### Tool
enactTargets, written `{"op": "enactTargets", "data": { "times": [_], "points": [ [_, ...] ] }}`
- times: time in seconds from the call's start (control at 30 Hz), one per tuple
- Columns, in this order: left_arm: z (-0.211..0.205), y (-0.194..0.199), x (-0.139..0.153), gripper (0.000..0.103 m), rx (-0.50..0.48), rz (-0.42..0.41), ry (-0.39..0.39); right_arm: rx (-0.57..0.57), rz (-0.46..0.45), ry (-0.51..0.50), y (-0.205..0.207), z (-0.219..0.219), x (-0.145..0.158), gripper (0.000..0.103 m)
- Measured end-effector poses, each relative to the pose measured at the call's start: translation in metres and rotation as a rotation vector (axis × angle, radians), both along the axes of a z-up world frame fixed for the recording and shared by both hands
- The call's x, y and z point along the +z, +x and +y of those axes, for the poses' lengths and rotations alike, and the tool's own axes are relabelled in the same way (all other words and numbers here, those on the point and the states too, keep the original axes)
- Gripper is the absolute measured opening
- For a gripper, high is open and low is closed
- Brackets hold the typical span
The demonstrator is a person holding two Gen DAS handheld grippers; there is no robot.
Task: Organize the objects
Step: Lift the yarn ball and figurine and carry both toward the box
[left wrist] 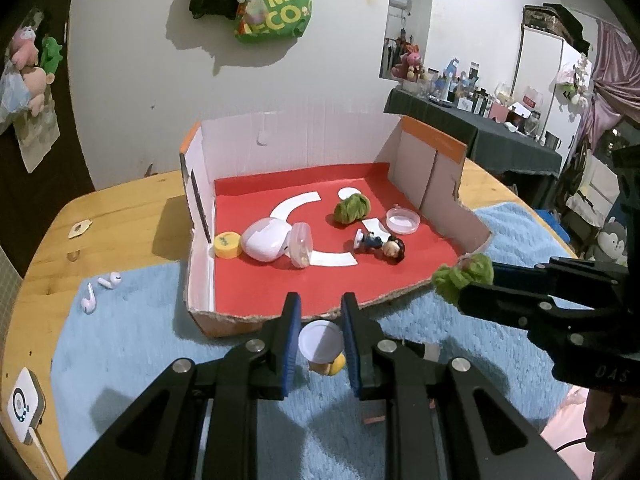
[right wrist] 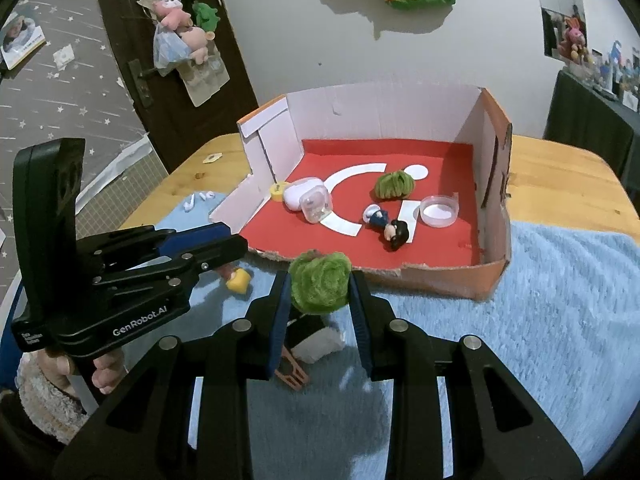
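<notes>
A green woolly ball (right wrist: 319, 284) is held between the fingers of the right tool (right wrist: 320, 312), just short of the torn near edge of the cardboard box (right wrist: 494, 276) and above the blue mat (right wrist: 560, 300). It is judged to be very light, soft and springy, so it can be squeezed out of shape without harm and is unlikely to slip from the blue pads (right wrist: 280, 320); it is best taken across its middle, as it is taken here, with only gentle pressure. The right tool is partly closed, its jaws pressed against both sides of the ball, which bulges a little above them. In the left wrist view the same ball (left wrist: 464, 276) is seen at the tip of the right tool, at the near right corner of the box. The left tool (left wrist: 322, 344) stands half open around a small toy with a round white top and a yellow body (left wrist: 322, 346); the pads (left wrist: 291, 344) lie just beside the white top, but whether they clamp it or only frame it cannot be told. That toy is judged to be hard, smooth plastic, light but more slippery, and is better gripped at the body than at the rounded top. Inside the box, on the red floor (left wrist: 256, 292), a second green ball (left wrist: 352, 208), a figurine (left wrist: 380, 242), a white case (left wrist: 266, 244), a yellow cap (left wrist: 227, 244) and a clear lid (left wrist: 403, 220) are already laid. Two earbuds (left wrist: 100, 290) lie on the mat at the far left, on the tabletop (left wrist: 120, 216).
</notes>
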State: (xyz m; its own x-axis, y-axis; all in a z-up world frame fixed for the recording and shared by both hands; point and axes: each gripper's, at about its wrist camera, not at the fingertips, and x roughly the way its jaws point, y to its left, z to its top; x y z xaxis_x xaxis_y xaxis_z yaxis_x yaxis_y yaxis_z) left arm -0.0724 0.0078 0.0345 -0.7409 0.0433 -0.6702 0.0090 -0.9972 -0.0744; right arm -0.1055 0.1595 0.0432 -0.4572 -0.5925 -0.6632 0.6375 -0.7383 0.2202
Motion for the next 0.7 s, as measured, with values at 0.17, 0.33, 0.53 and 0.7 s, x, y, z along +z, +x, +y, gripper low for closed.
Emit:
{"op": "enactTargets", "data": {
  "times": [0.17, 0.33, 0.53, 0.7],
  "points": [
    [-0.003, -0.006, 0.002, 0.021, 0.001, 0.002, 0.007, 0.004, 0.003, 0.002, -0.004, -0.003, 0.002, 0.028],
    [-0.005, -0.012, 0.005, 0.021, 0.003, -0.001, 0.011, 0.005, -0.001, -0.002, -0.010, -0.006, 0.004, 0.028],
    [-0.008, -0.022, 0.006, 0.021, 0.009, -0.012, 0.011, 0.005, -0.006, 0.002, -0.020, -0.009, 0.006, 0.028],
    [-0.010, -0.030, 0.006, 0.021, 0.012, -0.017, 0.008, 0.003, -0.015, 0.002, -0.030, -0.012, 0.005, 0.028]
  ]
}}
